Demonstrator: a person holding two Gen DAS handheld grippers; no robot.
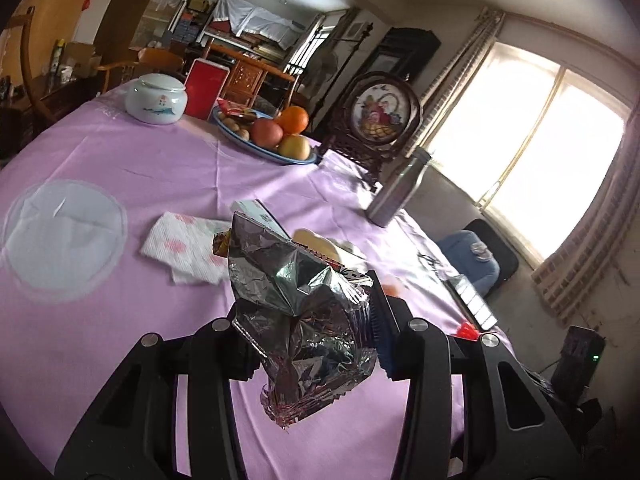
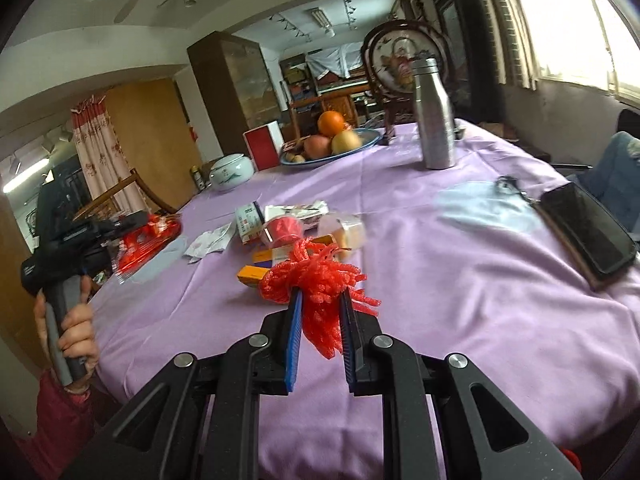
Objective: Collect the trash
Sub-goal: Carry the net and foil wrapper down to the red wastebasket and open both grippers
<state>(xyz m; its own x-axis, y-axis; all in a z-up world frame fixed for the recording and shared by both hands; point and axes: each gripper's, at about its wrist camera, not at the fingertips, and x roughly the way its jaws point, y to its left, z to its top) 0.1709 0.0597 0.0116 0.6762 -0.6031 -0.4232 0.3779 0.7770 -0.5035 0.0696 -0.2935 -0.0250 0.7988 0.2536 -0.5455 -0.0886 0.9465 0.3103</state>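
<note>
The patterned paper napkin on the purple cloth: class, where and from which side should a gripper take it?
Grip the patterned paper napkin at its raised, folded near corner, coming from above and this side. It lies flat and thin, and snack wrappers crowd its right edge.

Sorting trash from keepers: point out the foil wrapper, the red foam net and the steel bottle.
foil wrapper (image 1: 304,312): left wrist view, crumpled silver middle, between the gripper's fingers.
red foam net (image 2: 320,280): right wrist view, bunched mesh above the fingertips.
steel bottle (image 2: 436,128): right wrist view, middle of its upright body.
</note>
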